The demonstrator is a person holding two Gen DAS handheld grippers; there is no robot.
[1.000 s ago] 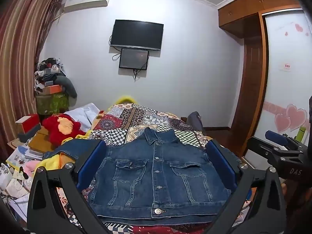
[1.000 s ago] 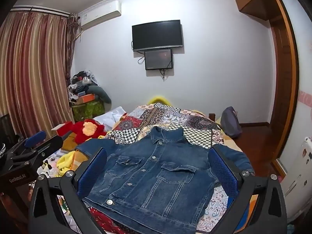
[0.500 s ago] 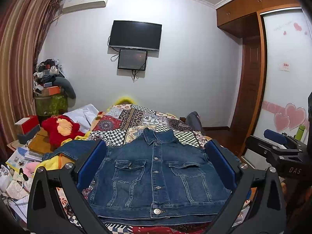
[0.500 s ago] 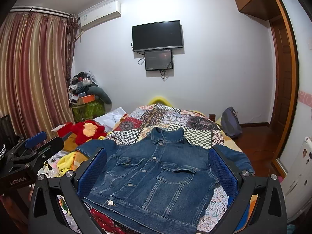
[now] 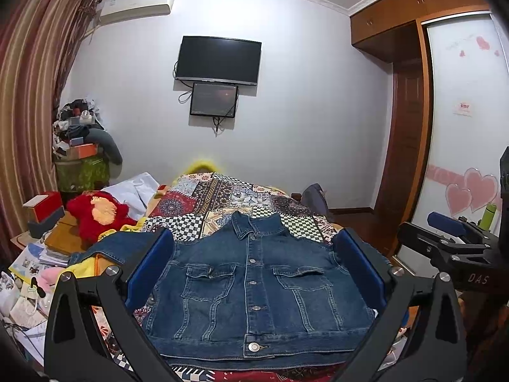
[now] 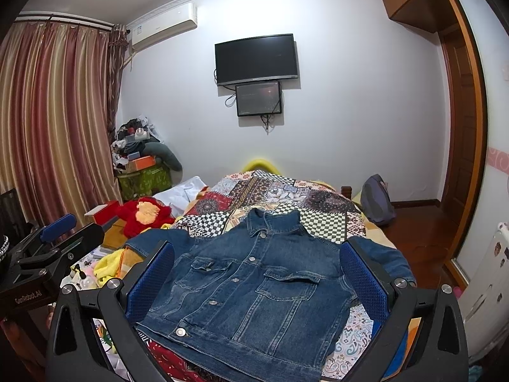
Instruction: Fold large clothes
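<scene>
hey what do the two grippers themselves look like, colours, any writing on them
Both are matte black frames with triangular cut-outs and silver bolt heads, each carrying two flat blue textured pads. The left gripper, seen from the right wrist view, bears white lettering that looks like "GenRobot.AI". The right gripper, seen from the left wrist view, shows "DAS". No cables or sleeves are visible.

A: Any readable text in the frames?
B: Two. Right gripper (image 5: 458, 248) body read "DAS" in the left wrist view. Left gripper (image 6: 44, 254) body read "GenRobot.AI" in the right wrist view.
A: The sticker on the wardrobe door (image 5: 463, 108)?
B: Red print, too small to read. Same for the air conditioner (image 6: 165, 27) label.
</scene>
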